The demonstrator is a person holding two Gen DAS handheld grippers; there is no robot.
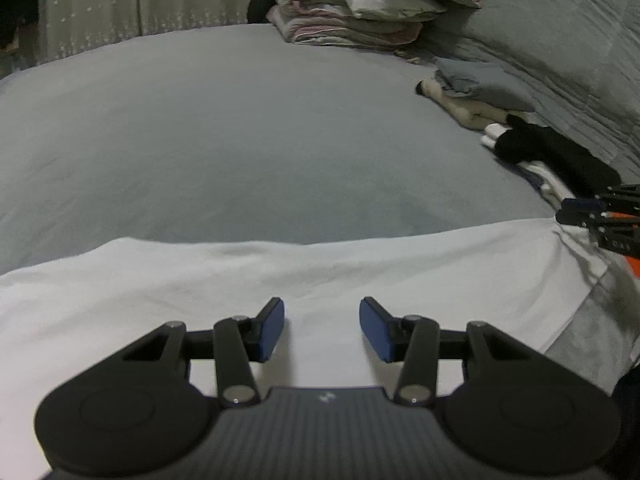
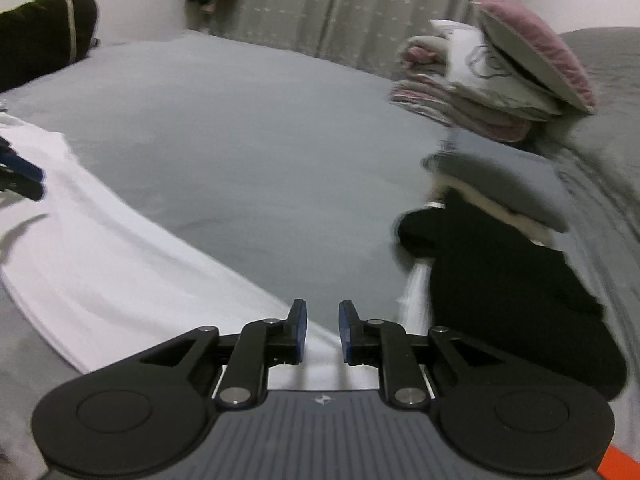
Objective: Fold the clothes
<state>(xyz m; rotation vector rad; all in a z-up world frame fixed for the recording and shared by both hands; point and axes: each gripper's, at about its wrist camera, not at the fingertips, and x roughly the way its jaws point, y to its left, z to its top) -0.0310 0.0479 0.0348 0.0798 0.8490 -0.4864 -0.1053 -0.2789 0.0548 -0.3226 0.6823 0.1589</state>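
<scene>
A white garment [image 1: 160,280] lies flat on the grey bed [image 1: 240,140], with a straight folded edge along its far side. My left gripper [image 1: 322,330] hovers over it, open, with nothing between its blue pads. In the right wrist view the same white garment [image 2: 100,272] stretches from the left down to my right gripper [image 2: 323,330]. That gripper sits over the cloth's near corner with a narrow gap between its jaws and nothing caught in it. The right gripper [image 1: 600,220] also shows at the right edge of the left wrist view.
A row of folded clothes lies along the right: a black garment [image 2: 500,280], then a grey one [image 1: 480,80] on a cream one. Stacked pink and white bedding [image 1: 352,12] sits at the back. A curtain [image 1: 120,0] hangs behind the bed.
</scene>
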